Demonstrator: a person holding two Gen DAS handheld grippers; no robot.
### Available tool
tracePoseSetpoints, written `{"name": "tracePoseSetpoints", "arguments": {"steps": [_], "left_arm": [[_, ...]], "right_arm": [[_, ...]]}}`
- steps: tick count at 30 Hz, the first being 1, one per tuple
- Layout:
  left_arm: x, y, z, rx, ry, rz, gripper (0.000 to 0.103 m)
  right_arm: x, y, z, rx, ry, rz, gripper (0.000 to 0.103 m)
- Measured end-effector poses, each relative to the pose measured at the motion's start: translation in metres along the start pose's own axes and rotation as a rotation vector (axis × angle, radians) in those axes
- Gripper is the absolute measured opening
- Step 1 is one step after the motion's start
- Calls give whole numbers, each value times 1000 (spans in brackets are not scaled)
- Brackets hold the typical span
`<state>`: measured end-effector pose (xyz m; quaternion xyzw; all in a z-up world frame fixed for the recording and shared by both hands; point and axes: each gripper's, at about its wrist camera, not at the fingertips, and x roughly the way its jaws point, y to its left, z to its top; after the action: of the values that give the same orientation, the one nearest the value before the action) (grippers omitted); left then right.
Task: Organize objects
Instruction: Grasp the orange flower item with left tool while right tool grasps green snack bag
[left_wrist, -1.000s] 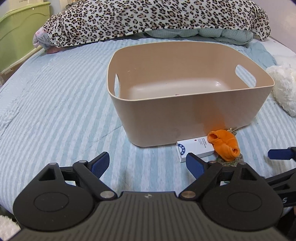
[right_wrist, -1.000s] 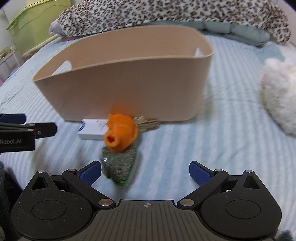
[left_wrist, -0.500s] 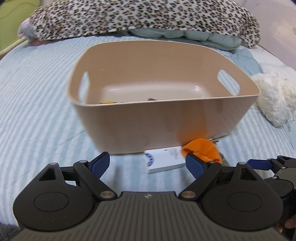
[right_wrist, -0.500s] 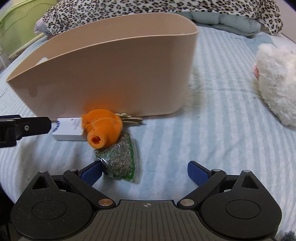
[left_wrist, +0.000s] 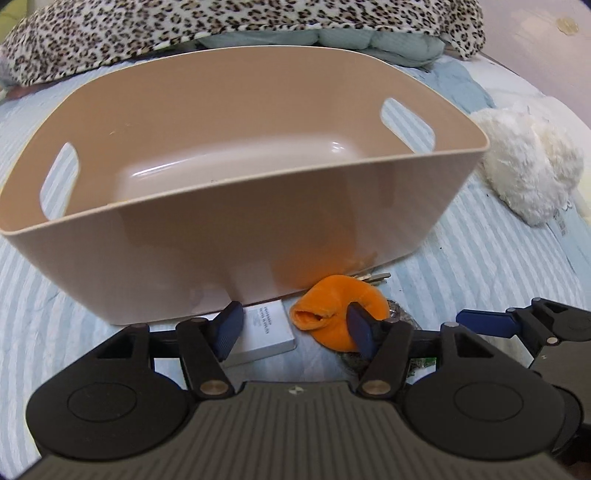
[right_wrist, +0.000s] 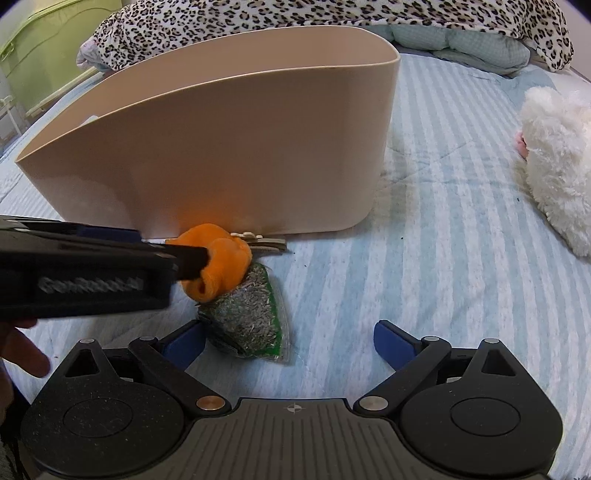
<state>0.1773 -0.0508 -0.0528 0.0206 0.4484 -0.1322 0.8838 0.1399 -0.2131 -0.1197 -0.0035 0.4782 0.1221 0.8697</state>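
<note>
Hovering low over the bed (right_wrist: 461, 206), the left hand-held gripper (left_wrist: 295, 325) has its jaws apart around the near end of the white box (left_wrist: 269, 332) and the mouth of the orange sock (left_wrist: 336, 314), nothing clamped yet. If it closes here, it looks likely to pinch both at once or catch only a fold of sock and drop it. Beside it the right hand-held gripper (right_wrist: 288, 341) is spread wide too, empty, its left finger touching the seed packet (right_wrist: 251, 317); that slick bag may slide off. The two tools are crowded, so a bump is a real risk. Further back the keys (right_wrist: 266, 242) lie tucked against the beige basket (left_wrist: 258, 229), easy to drag or overlook, and the high near wall could snag a lift.
</note>
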Motion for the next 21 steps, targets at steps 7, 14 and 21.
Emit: {"name": "tracePoseSetpoints", "arguments": {"steps": [7,14,21], "left_arm": [[6,-7,3,58,6,-54,4],[2,2,0,17,5,-43,2],[-12,5,-2,12,-30,-24,2]], "right_arm": [[-2,-2,0,0,-14,4,91],[-7,-3,0,-14,-23,43,71],[-11,-4,-1,-57,-28,81,33]]}}
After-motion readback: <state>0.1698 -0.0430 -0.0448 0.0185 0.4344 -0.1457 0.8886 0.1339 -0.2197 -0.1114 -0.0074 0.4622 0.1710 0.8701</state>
